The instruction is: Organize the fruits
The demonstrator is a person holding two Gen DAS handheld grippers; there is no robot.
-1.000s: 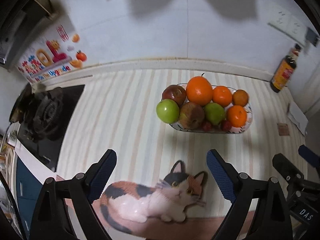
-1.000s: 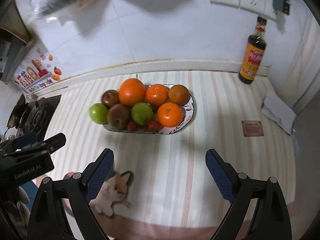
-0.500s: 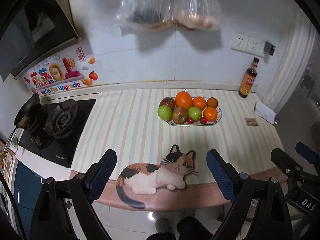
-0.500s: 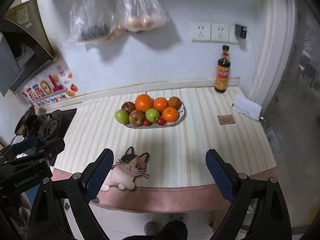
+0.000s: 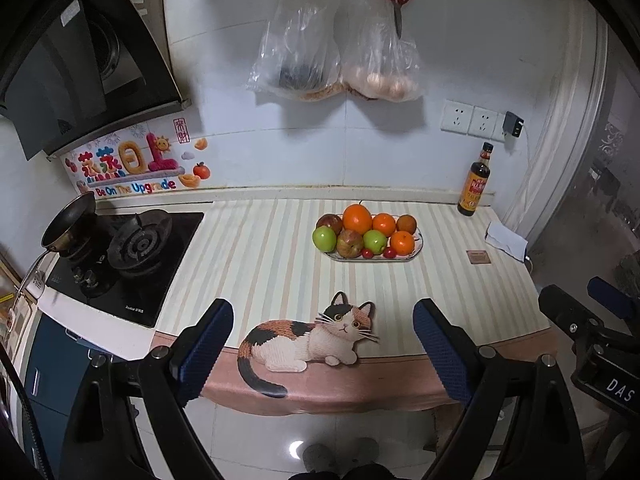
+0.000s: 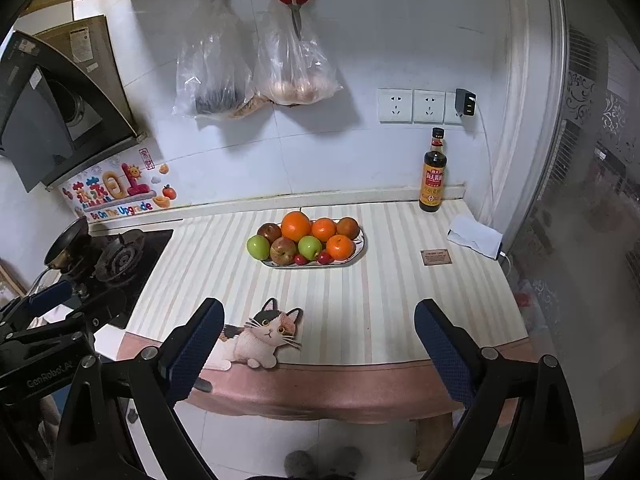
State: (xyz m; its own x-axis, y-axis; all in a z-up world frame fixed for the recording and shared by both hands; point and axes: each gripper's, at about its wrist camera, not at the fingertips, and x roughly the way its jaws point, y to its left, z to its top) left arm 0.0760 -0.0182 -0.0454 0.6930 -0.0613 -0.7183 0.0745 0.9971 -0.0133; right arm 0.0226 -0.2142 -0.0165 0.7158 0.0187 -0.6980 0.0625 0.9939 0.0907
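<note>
A: Where's the fruit rn?
B: All heaped on the oval plate, far-centre of the striped counter. Oranges at the back, green apples and red ones in front, small red ones at the near rim.
A: Grippers?
B: Left gripper and right gripper both spread wide, nothing between the jaws. Both hang off the near edge, well apart from the plate.
A: Why so far out?
B: Prob. job's done, imo: nothing loose on the counter.

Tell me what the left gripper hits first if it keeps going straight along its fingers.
Likely the cat mat at the counter's front edge; the open left gripper frames it, with nothing nearer. Depth is uncertain.
</note>
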